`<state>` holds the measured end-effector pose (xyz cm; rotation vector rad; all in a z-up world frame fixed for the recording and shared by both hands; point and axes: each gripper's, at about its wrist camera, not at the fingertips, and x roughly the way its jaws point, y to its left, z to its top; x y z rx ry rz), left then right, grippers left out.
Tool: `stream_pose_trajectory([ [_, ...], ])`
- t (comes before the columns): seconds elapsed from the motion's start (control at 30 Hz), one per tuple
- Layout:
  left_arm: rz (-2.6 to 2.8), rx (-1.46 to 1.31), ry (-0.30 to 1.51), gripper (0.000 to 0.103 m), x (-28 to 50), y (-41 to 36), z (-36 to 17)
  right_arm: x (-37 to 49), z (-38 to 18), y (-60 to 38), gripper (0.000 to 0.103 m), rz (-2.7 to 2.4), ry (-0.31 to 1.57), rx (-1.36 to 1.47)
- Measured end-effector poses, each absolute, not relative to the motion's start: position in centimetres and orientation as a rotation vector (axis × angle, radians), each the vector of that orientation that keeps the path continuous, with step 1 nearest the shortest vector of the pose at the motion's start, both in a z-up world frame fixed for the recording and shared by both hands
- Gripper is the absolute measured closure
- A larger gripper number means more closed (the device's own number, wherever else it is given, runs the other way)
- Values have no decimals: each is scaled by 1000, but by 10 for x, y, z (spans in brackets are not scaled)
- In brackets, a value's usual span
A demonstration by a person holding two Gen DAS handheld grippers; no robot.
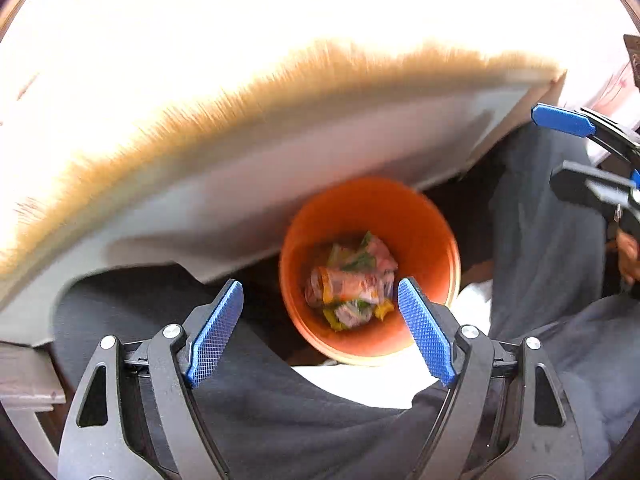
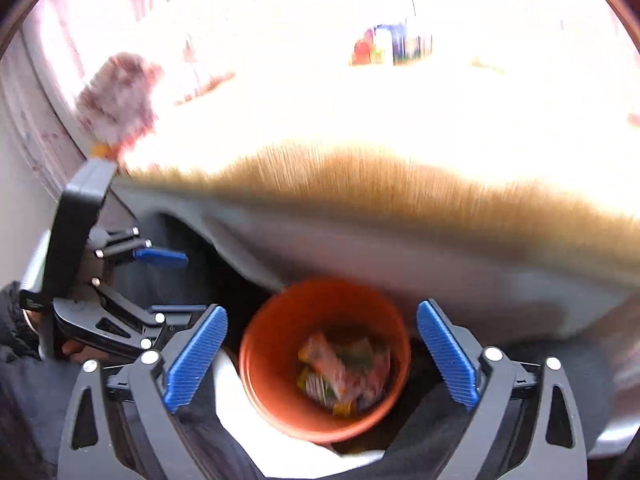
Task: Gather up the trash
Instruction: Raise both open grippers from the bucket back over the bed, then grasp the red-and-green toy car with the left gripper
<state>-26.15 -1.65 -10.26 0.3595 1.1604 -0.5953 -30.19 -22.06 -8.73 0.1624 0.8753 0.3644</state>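
Note:
An orange bin [image 1: 416, 216] stands on the floor below the table edge, between the person's legs. Crumpled wrappers [image 1: 352, 284] lie at its bottom. My left gripper [image 1: 320, 304] is open and empty, above the bin's near side. In the right wrist view the same bin [image 2: 276, 364] holds the wrappers [image 2: 344, 372]. My right gripper [image 2: 322, 340] is open and empty, straight above the bin. The left gripper [image 2: 160, 258] shows at the left of that view. The right gripper [image 1: 560, 120] shows at the right edge of the left view.
A wooden table top [image 1: 280, 80] with a grey underside [image 1: 280, 184] overhangs the bin. On the table lie a crumpled pinkish wrapper [image 2: 120, 96] at the left and colourful packets [image 2: 392, 44] far back, both blurred. The person's dark trousers [image 1: 552, 240] flank the bin.

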Motion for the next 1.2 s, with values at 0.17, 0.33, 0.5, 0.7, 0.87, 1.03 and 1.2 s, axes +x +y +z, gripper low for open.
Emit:
stream_pose_trajectory([
  [0.17,-585,310,987,17,-252,-6,-47,-284,-43,-233,7,347,751,169],
  [0.33,-551,331,805,13,-221,-18,-11,-251,-24,-238,7,297,702,140],
  [0.5,-544,380,725,13,-166,-47,2,-231,-8,-252,7,256,658,149],
  [0.7,-570,417,736,13,-92,-81,-3,-232,-7,-279,7,177,626,177],
  [0.87,-600,479,799,13,-49,-114,-25,-232,-19,-301,7,119,646,223],
  [1.03,-614,542,818,13,-22,-134,-43,-230,-28,-314,7,86,656,247],
  [1.2,-617,551,866,13,3,-142,-56,-224,-36,-320,7,80,667,268],
])
